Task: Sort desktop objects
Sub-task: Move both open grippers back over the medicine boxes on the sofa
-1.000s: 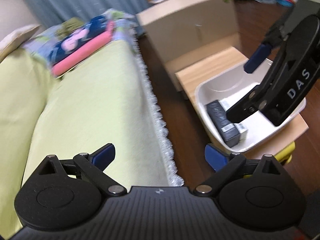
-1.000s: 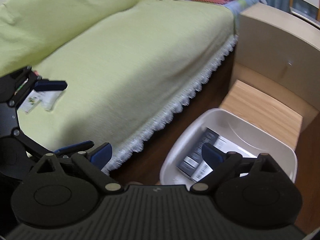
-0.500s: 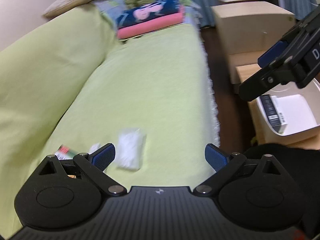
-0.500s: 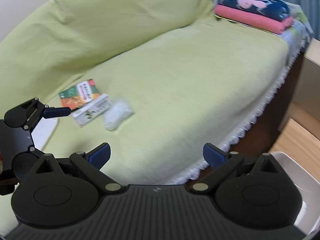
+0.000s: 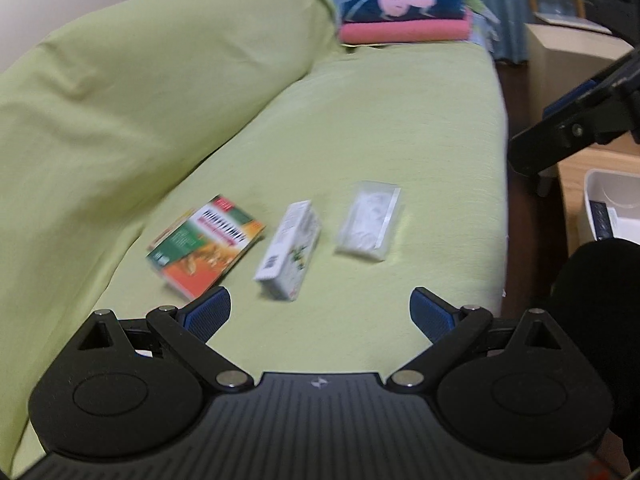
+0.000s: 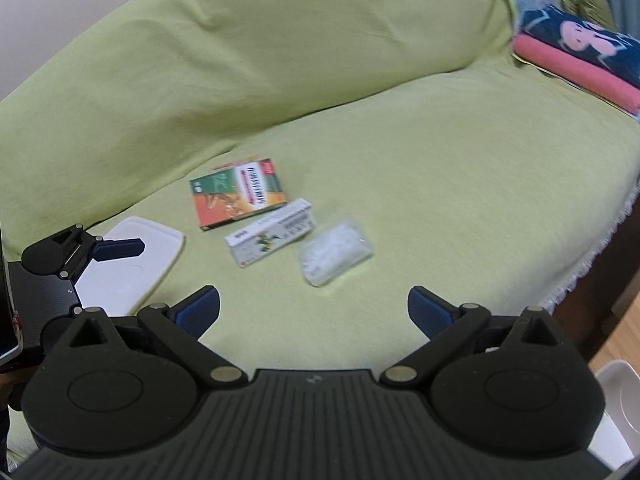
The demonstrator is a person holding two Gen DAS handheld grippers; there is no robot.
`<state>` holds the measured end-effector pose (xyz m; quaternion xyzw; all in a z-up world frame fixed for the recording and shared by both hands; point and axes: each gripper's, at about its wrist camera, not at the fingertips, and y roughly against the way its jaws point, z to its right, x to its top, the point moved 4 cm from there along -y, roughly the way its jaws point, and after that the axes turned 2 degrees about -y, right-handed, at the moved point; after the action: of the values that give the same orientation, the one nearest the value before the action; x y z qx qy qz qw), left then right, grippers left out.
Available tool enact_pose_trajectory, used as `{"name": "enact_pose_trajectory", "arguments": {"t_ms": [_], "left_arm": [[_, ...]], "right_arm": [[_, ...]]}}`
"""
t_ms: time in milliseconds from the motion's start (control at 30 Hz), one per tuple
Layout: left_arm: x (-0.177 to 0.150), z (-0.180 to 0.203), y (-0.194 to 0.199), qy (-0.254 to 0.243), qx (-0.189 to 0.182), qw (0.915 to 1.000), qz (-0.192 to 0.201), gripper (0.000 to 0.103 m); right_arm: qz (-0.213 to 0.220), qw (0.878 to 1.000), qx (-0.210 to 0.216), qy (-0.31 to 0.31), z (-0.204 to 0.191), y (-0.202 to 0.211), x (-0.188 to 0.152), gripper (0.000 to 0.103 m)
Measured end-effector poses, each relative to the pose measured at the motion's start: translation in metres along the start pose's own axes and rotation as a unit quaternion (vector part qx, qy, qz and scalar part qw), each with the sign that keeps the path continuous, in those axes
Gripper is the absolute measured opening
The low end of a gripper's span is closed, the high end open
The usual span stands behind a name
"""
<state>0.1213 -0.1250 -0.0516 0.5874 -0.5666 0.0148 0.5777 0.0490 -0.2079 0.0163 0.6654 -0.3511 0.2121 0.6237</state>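
Both grippers, left gripper and right gripper, hang spread and empty over the sofa. Three items lie there: orange box, white box, clear packet (bin already holds some). I'd straddle the packet squarely and pinch gently.

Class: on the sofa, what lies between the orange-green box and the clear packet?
A white carton lies between the orange-green box and clear packet, seen in both wrist views.

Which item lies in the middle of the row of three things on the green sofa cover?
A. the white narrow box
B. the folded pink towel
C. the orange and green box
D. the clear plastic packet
A: the white narrow box lies between the orange and green box and the clear plastic packet on the sofa cover.
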Motion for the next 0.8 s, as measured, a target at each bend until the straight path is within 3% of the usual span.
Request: {"name": "enact_pose_trajectory", "arguments": {"t_ms": [333, 800], "left_arm": [[-0.025, -0.031, 0.005, 0.052, 0.019, 0.9984, -0.01, 0.097], [-0.039, -0.055, -0.001, 0.068, 0.033, 0.997, -0.016, 0.097]], "right_arm": [[-0.007, 1.0, 0.022, 0.016, -0.027, -0.017, 0.004, 0.102], [-0.014, 1.0, 0.024, 0.011, -0.037, -0.038, 0.002, 0.102]]}}
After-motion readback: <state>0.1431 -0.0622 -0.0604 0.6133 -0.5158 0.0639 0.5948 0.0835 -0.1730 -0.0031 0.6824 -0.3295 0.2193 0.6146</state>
